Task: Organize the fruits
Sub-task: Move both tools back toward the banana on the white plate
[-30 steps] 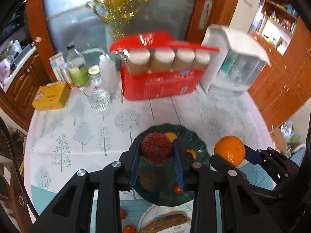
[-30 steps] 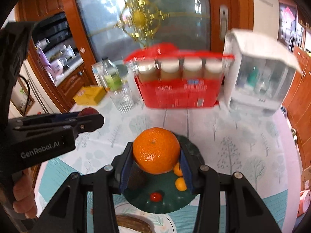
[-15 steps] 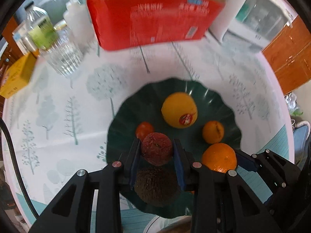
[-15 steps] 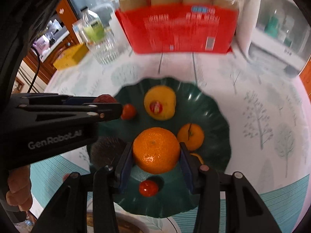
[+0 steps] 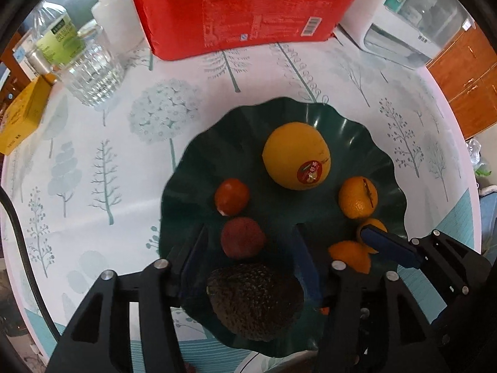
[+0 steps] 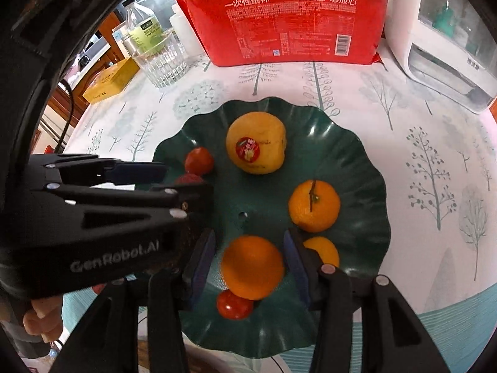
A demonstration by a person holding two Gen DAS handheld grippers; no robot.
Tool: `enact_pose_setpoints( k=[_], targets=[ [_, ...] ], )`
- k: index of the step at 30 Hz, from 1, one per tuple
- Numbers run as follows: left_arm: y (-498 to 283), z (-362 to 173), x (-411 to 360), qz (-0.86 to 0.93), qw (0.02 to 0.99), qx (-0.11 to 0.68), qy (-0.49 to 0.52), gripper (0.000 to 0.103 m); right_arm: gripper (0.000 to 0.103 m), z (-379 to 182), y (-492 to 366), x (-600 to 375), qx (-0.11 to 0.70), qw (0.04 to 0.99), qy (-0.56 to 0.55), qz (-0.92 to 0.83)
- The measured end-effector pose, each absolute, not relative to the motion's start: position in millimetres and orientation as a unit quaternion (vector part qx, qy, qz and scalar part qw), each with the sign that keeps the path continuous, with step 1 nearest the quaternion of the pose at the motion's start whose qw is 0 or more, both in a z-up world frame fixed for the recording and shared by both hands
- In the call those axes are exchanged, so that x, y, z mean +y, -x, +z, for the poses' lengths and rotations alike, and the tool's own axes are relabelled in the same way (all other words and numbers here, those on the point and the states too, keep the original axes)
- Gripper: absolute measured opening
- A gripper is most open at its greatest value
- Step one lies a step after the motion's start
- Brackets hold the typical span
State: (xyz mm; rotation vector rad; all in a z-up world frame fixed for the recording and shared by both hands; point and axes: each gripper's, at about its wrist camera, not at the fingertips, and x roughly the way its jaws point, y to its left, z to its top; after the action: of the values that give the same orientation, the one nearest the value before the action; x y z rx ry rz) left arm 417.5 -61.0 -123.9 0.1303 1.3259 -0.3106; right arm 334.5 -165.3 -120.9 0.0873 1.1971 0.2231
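Note:
A dark green wavy plate (image 5: 198, 168) (image 6: 351, 155) holds a yellow fruit with a sticker (image 5: 295, 155) (image 6: 255, 146), a small tangerine (image 5: 357, 197) (image 6: 313, 205), a tomato (image 5: 231, 196) (image 6: 198, 160) and an avocado (image 5: 254, 300). My left gripper (image 5: 250, 250) is open, with a dark red lychee (image 5: 243, 238) lying loose between its jaws. My right gripper (image 6: 250, 264) is open around a large orange (image 6: 252, 266), which looks blurred and loose over the plate. A cherry tomato (image 6: 233, 304) lies just below it.
A red pack of paper cups (image 5: 242, 6) (image 6: 295, 21) stands behind the plate. A glass (image 5: 93, 74), a bottle (image 5: 54, 35) and a yellow box (image 5: 21, 115) are at the back left. A white appliance (image 6: 441, 31) is at the back right.
Both grippers came down over the plate and opened. The left let go of the lychee and the right let go of the orange; both fruits are now loose between the jaws.

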Motion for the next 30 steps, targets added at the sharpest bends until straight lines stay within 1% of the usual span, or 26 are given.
enact_pose_setpoints(
  k=[12,25,30],
  targets=[
    [-396.5,-86.5,-57.6,-0.143,0.795,0.586,-0.069,0.058,0.048,-101.0,-317.4,-163.9,0.546,0.83,-0.031,0.109],
    [-360.9,-36.8,-44.8,-0.13,0.818,0.558,-0.06,0.058,0.047,-57.7,-290.6,-160.9,0.518,0.847,-0.03,0.115],
    [-343.9,-14.4,-39.1,-0.126,0.829,0.542,-0.054,0.063,0.047,-37.2,-273.9,-161.9,0.51,0.851,-0.042,0.118]
  ],
)
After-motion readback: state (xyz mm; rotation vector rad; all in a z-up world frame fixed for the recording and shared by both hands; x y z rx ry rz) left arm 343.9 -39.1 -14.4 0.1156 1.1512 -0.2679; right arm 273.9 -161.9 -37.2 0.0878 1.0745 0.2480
